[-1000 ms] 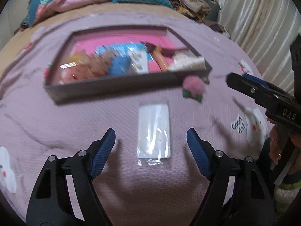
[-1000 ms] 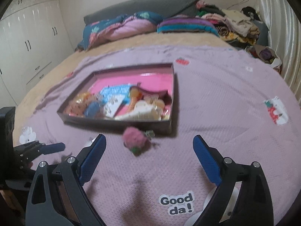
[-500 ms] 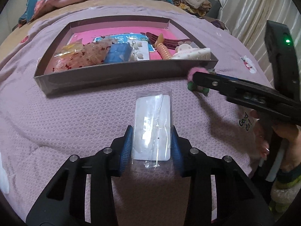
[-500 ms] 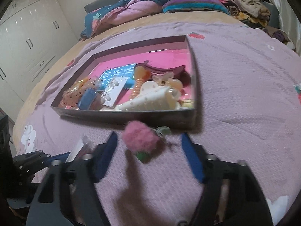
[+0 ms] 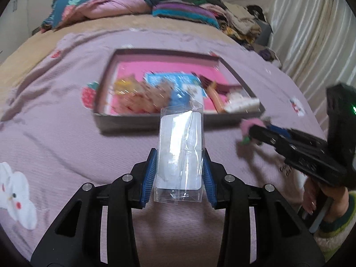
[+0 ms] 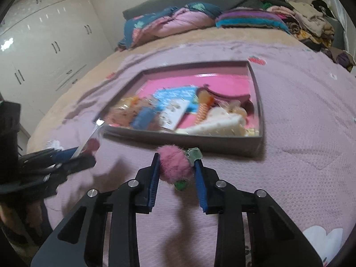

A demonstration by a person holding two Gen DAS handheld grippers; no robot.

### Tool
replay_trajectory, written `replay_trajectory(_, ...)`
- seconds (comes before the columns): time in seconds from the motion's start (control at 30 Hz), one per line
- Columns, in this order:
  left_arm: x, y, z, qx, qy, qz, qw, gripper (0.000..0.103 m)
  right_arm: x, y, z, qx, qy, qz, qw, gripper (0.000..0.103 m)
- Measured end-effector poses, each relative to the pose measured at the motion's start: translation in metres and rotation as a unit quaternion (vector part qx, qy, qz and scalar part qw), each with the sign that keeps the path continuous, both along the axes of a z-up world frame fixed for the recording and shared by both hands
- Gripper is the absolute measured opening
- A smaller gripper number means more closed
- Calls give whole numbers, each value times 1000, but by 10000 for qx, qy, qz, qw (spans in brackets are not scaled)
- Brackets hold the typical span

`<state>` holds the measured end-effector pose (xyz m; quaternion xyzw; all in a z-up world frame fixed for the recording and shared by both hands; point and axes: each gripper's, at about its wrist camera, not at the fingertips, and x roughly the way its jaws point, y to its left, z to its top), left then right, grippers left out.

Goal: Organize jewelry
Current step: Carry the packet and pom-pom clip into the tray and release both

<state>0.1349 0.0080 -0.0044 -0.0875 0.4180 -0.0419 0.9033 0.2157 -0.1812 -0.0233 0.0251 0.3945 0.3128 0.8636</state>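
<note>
My left gripper [image 5: 180, 155] is shut on a clear plastic packet [image 5: 181, 146] with a white card inside and holds it tilted up above the purple bedspread. My right gripper [image 6: 177, 159] is shut on a fluffy pink pompom hair clip [image 6: 174, 163] with a green tip, lifted just in front of the tray. The grey tray [image 6: 200, 143] with a pink floor holds several packets, clips and hair pieces; it also shows in the left wrist view [image 5: 124, 122], behind the packet. The right gripper appears at the right of the left wrist view [image 5: 258, 131].
The purple bedspread [image 6: 300, 133] covers the bed. Folded quilts and clothes [image 5: 124, 6] are piled at the headboard. White wardrobes [image 6: 44, 51] stand to the left, curtains [image 5: 316, 33] to the right.
Both grippers closed on their items and lifted them off the bedspread: the left on the packet, the right on the pink pompom clip.
</note>
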Motion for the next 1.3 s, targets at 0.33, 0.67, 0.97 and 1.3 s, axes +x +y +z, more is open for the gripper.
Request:
replay_trajectory(0.33, 13, 34, 29, 57, -295, 387, 9988, 30, -8, 12, 41, 135, -539, 74, 9984, 28)
replay_trajectory(0.67, 39, 45, 48, 162, -499, 453, 9976, 30, 8, 14, 65, 176, -820, -106, 9964, 28)
replay_trajectory(0.97, 71, 36, 35, 81, -384, 343, 9986, 31, 30, 21, 63, -10, -883, -193, 9959, 28)
replay_trajectory(1.3, 88, 28, 7, 8, -117, 211, 9997, 31, 53, 31, 33, -308, -575, -261, 9975, 28)
